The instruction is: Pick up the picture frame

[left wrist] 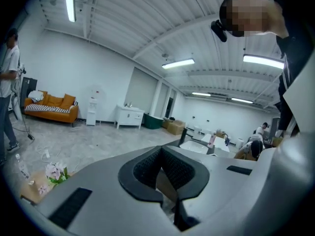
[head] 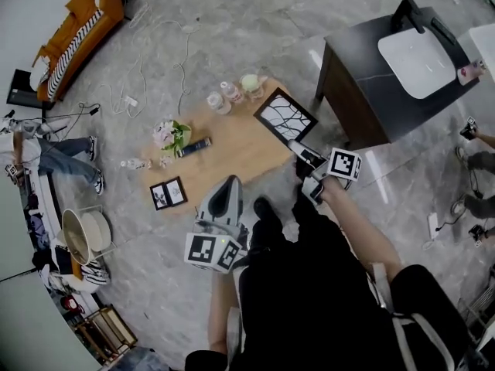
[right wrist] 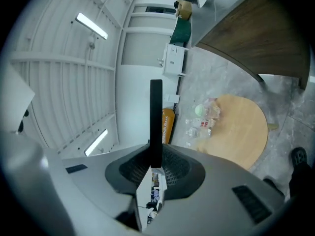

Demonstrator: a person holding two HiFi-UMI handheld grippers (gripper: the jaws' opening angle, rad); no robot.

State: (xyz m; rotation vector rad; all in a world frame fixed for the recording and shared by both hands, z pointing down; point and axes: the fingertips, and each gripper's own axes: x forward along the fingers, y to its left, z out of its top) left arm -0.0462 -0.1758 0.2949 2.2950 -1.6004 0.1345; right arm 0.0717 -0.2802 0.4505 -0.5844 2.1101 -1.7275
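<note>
The picture frame (head: 285, 117) has a black border around a white sheet with dark branch lines. It hangs tilted over the right end of the low wooden table (head: 232, 157). My right gripper (head: 300, 151) is shut on its near corner. In the right gripper view the frame (right wrist: 156, 117) shows edge-on as a thin black bar standing up between the pads. My left gripper (head: 230, 182) hovers off the table's near edge, apart from the frame. In its own view the left gripper (left wrist: 161, 150) looks shut with nothing in it.
On the table are a small double photo frame (head: 168, 193), pink flowers (head: 172, 135), a dark remote (head: 193, 147) and several cups and jars (head: 232, 93). A dark side table (head: 363, 83) carrying a white tray (head: 421, 60) stands to the right. An orange sofa (head: 73, 37) and floor cables (head: 147, 76) lie beyond.
</note>
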